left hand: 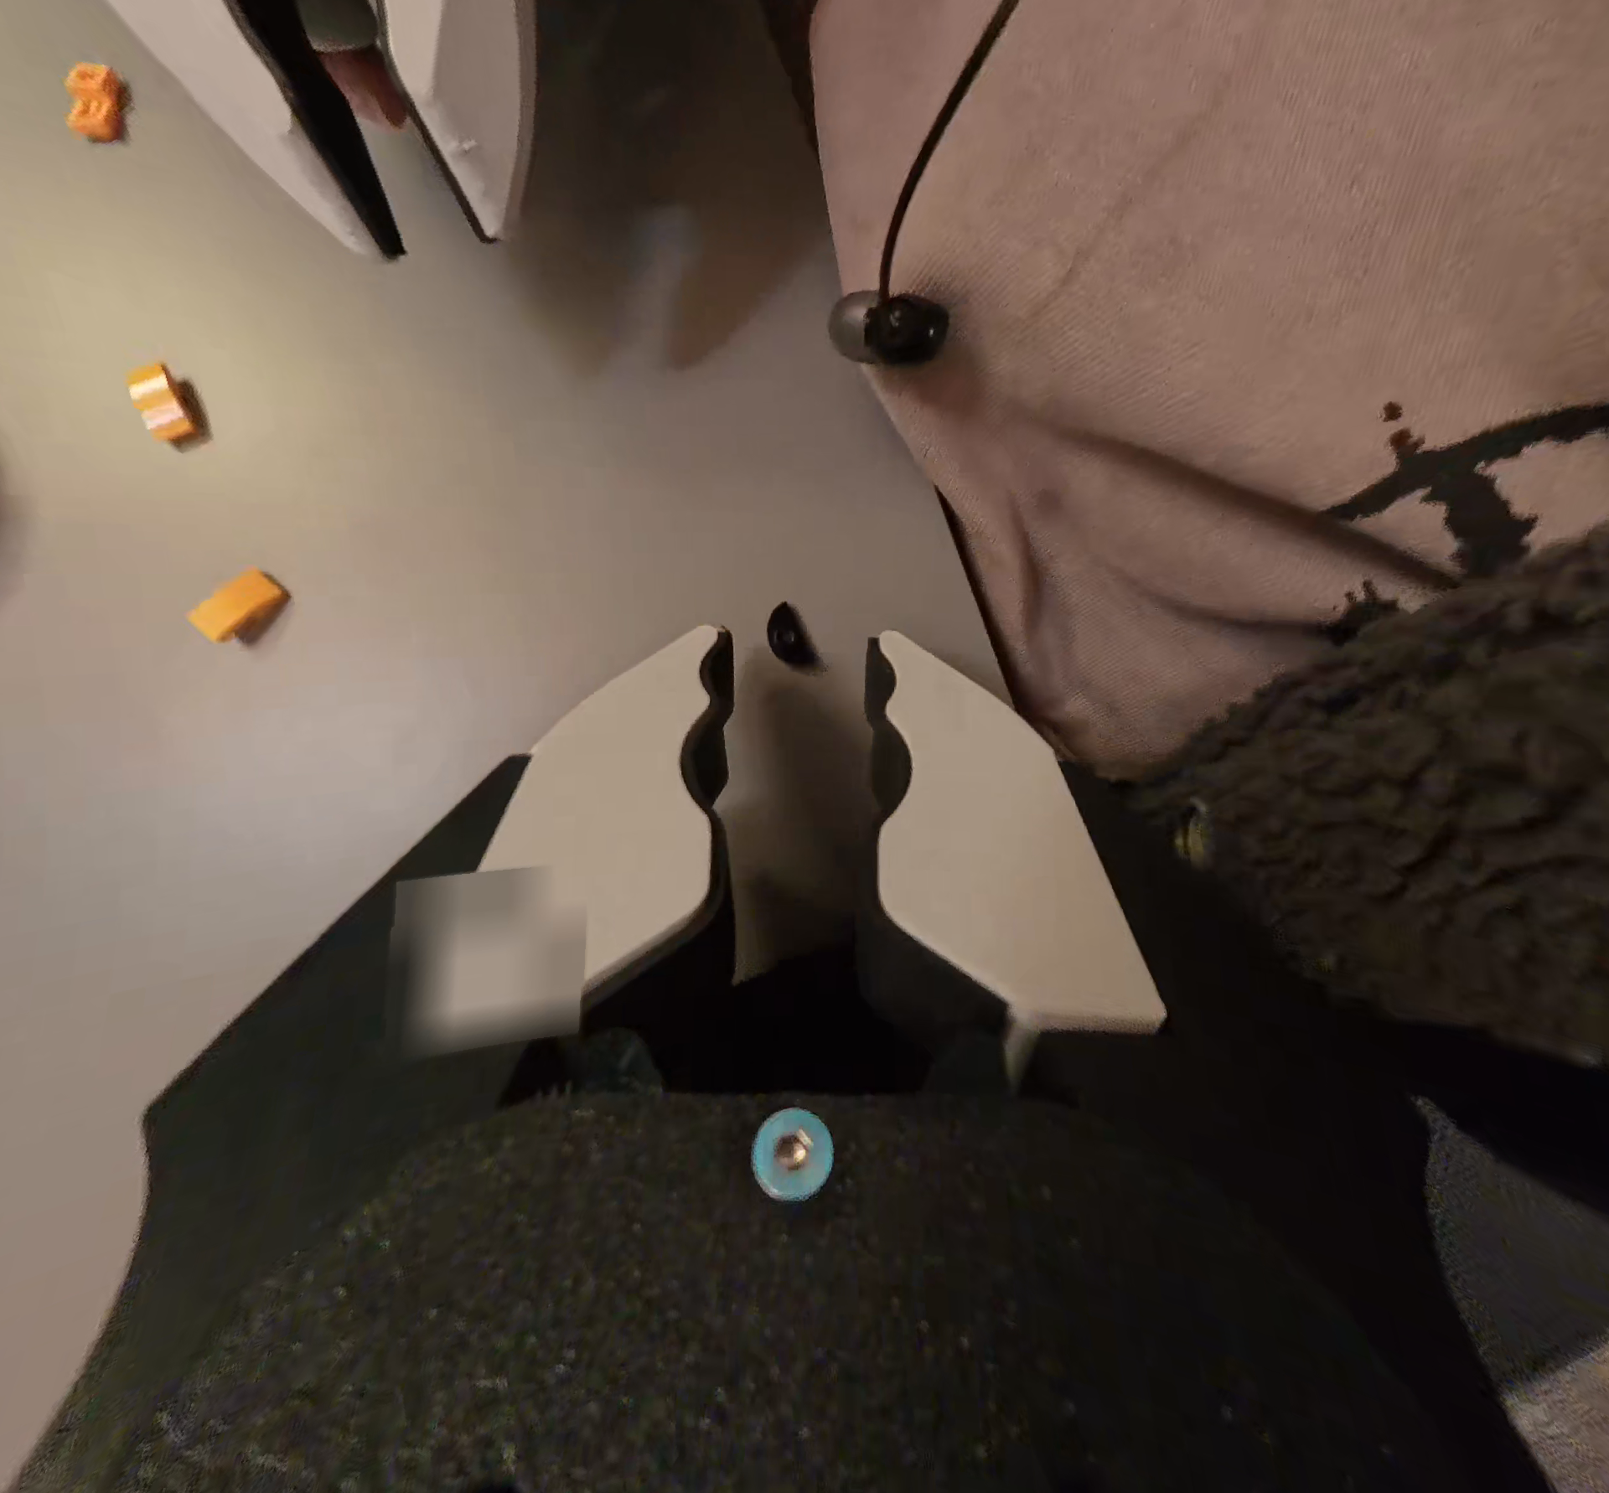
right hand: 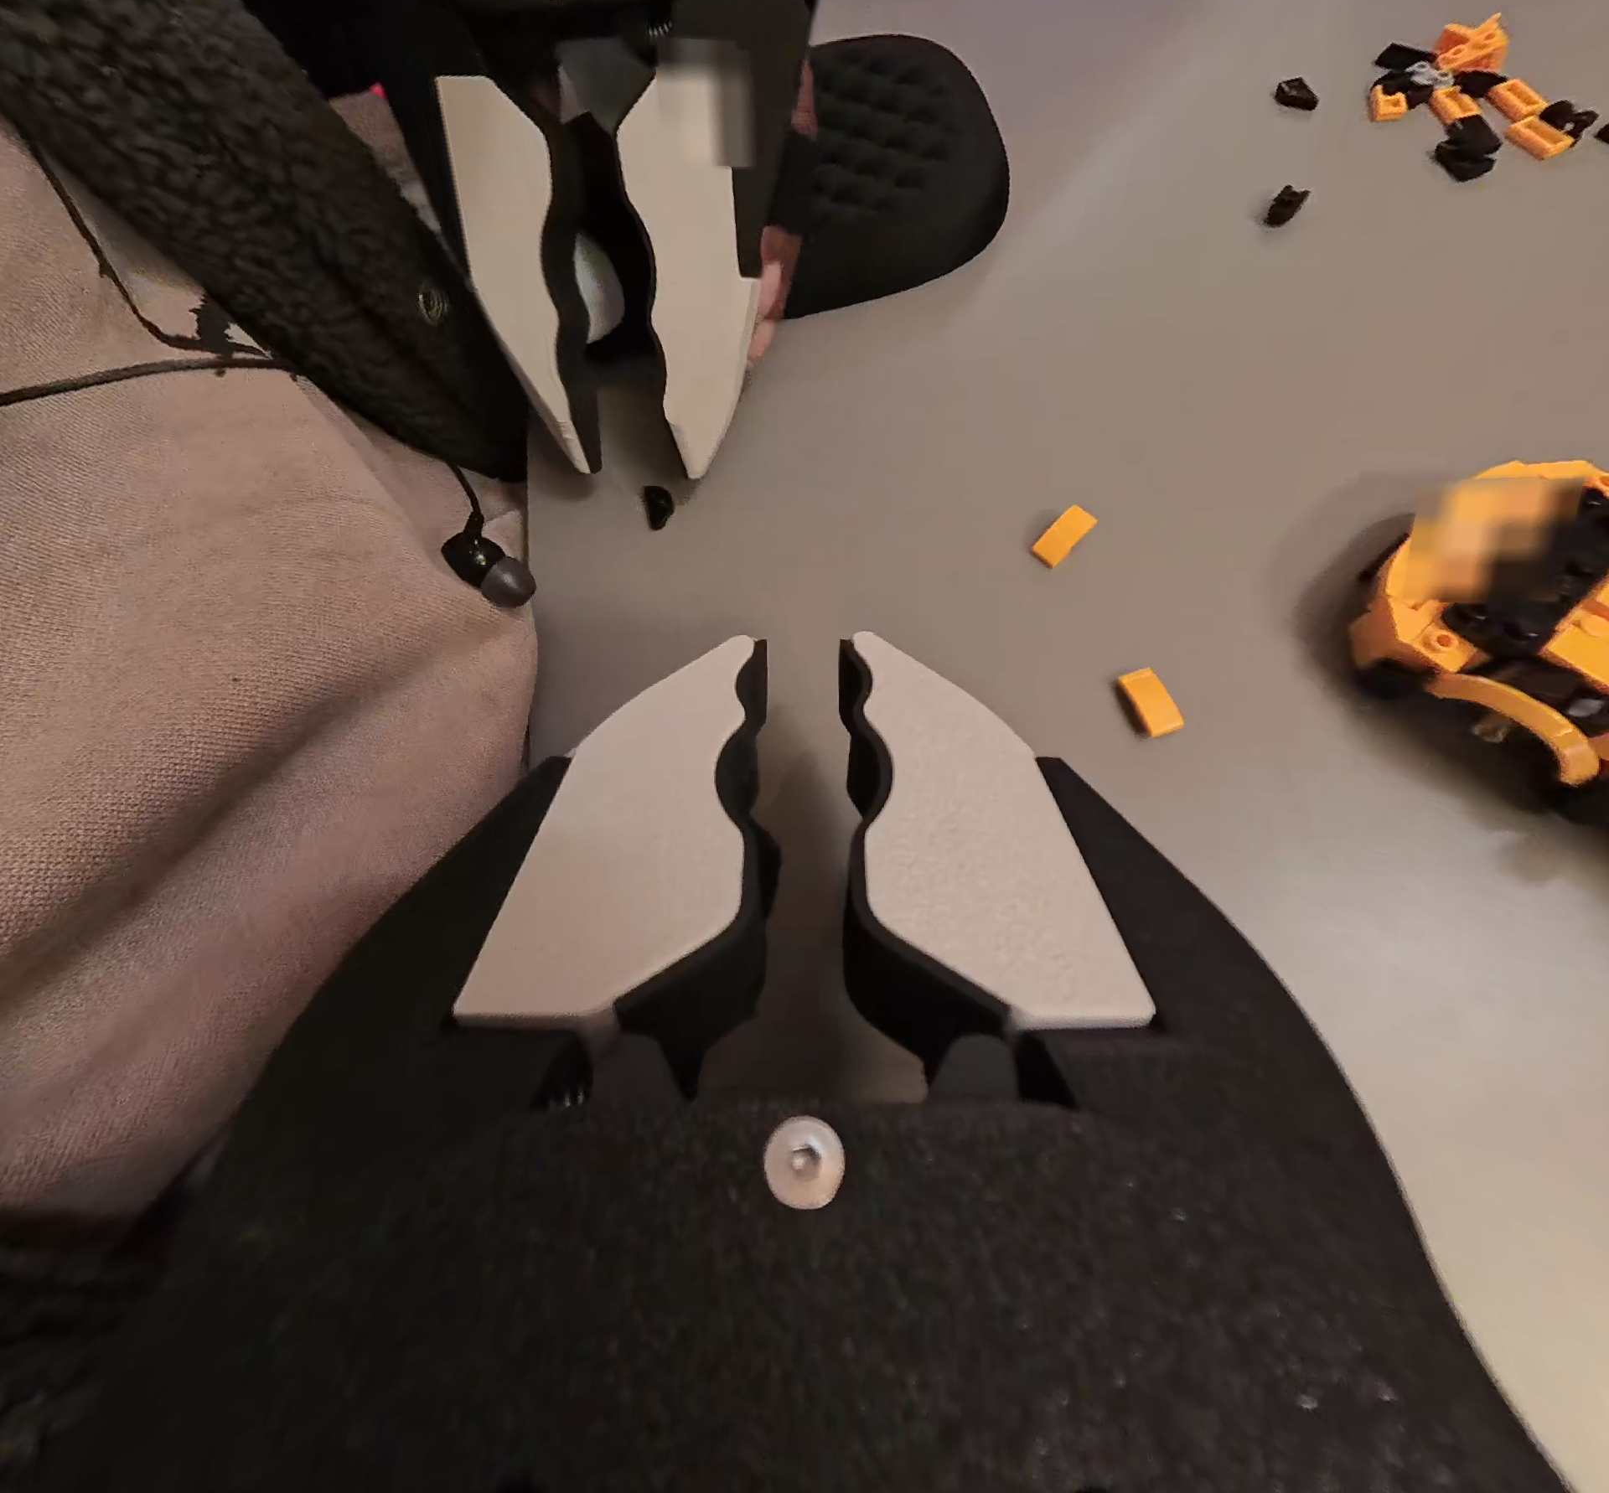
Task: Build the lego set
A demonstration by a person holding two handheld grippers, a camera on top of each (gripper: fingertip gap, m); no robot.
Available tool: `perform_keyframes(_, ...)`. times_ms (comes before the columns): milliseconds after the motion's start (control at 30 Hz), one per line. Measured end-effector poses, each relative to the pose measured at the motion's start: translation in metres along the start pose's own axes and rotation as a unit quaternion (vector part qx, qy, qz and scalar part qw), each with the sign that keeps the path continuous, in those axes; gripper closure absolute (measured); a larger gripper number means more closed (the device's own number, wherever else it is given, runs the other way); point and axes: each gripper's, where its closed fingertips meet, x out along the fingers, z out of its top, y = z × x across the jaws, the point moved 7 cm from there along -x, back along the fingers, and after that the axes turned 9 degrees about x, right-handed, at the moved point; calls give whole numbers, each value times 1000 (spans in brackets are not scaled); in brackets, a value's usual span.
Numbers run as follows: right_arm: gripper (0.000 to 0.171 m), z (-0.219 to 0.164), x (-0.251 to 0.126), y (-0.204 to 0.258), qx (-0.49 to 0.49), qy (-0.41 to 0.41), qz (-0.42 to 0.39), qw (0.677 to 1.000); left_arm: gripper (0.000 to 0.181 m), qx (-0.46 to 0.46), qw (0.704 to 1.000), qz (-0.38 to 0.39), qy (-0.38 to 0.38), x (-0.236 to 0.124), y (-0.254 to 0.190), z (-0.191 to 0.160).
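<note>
Lego pieces lie loose on a smooth grey table (right hand: 1001, 372), and the closest to a claw is a small black rounded piece (left hand: 788, 635) sitting just beyond the tips of the left gripper (left hand: 798, 646), in line with the gap and touched by neither finger; the right wrist view shows the same piece (right hand: 657, 506) just under those tips. The left gripper is released, its pale matte fingers with wavy black inner edges standing apart and holding nothing. The right gripper (right hand: 803, 643) is likewise released and bare, only table showing through its narrower gap, and it points at the left one from the near side, well apart from it. Right of the claws lie two orange curved tiles (right hand: 1064, 535) (right hand: 1149, 701), glossy and smooth-topped; farther right stands a partly built orange and black car (right hand: 1497, 650), cut off by the frame edge and partly under a mosaic patch. At the far right a heap of small orange and black parts (right hand: 1471, 102) is too small to sort out. Left of the claws hangs beige woven cloth (right hand: 218, 711) with a thin black cord ending in a bead (right hand: 488, 568), and a dark fleecy sleeve (right hand: 218, 145) crosses it. A black quilted pad (right hand: 888, 172) lies behind the left gripper, half hidden by it
</note>
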Motion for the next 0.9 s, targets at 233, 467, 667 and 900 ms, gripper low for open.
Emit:
perform_keyframes(233, 158, -10, -13, 10, 8, -8, -9, 1000, 159, 95, 991, -92, 16, 6, 10, -5)
perform_keyframes(467, 160, -19, -20, 14, 35, -3, -34, 999, 163, 173, 972, -159, 5, 10, 22, -5)
perform_keyframes(667, 161, -21, -18, 14, 54, 8, -55, 997, 166, 221, 955, -195, -20, 14, 25, -3)
perform_keyframes(900, 162, -22, -14, 15, 63, 18, -65, 996, 168, 249, 946, -205, -39, 19, 21, 2)
